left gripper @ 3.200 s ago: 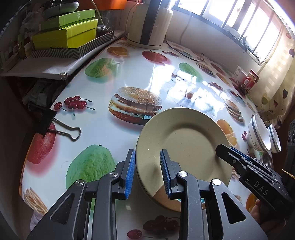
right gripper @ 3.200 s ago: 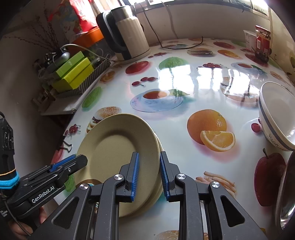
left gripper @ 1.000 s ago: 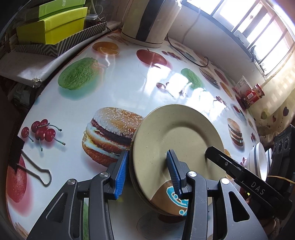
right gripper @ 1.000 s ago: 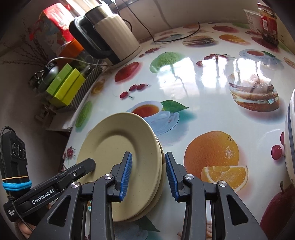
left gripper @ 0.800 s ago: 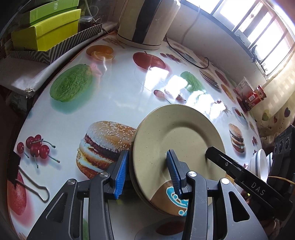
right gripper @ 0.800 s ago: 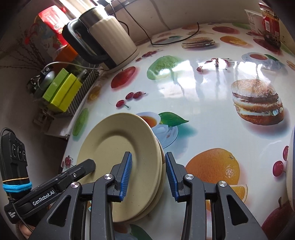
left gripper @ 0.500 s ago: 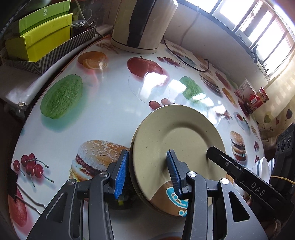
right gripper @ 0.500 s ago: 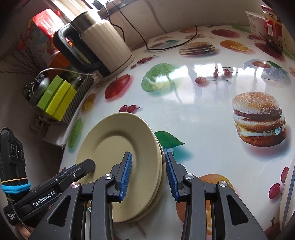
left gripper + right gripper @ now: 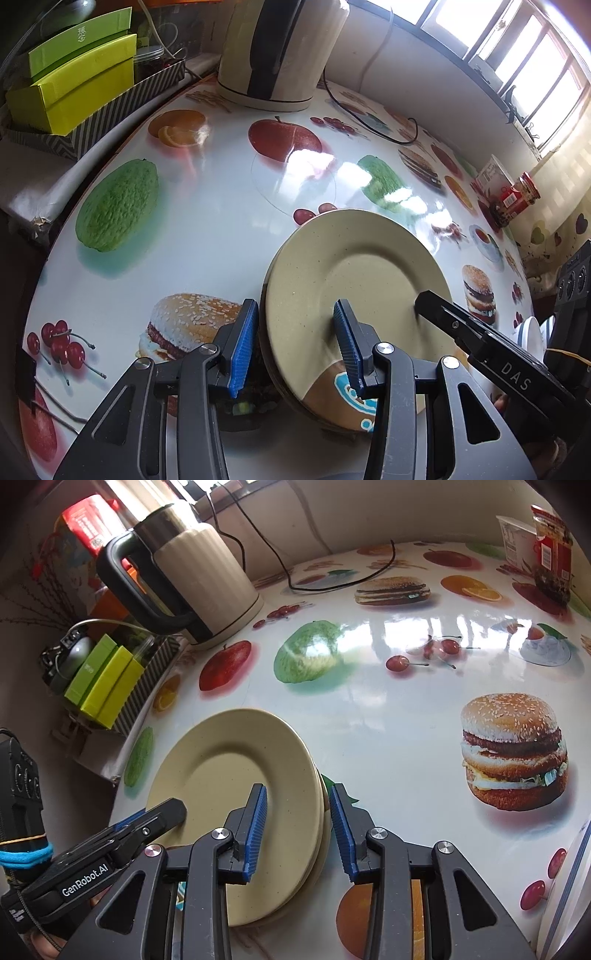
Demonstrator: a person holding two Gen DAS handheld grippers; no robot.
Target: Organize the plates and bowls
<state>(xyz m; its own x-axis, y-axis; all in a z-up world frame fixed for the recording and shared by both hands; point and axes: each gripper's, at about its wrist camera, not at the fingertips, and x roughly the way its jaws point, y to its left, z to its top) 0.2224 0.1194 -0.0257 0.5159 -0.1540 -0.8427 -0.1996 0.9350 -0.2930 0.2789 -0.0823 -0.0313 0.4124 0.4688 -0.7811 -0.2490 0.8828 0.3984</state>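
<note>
Left gripper [image 9: 293, 345] straddles the left rim of the stacked beige plates [image 9: 354, 280], jaws set narrowly about the stack; actual pad contact cannot be confirmed. Right gripper [image 9: 297, 829] straddles the opposite rim likewise. The stack lies between both grippers, slightly tilted above the fruit-print tablecloth [image 9: 388, 709]. Judgement: neither arm is nearer. Beyond stands the electric kettle [image 9: 199, 579].

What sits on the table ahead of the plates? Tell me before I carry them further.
Nothing visible right ahead. The plates, held at the rims by the left claw and right claw, face bare printed tablecloth. The kettle stands farther back by the wall, with its cord trailing along the back.
</note>
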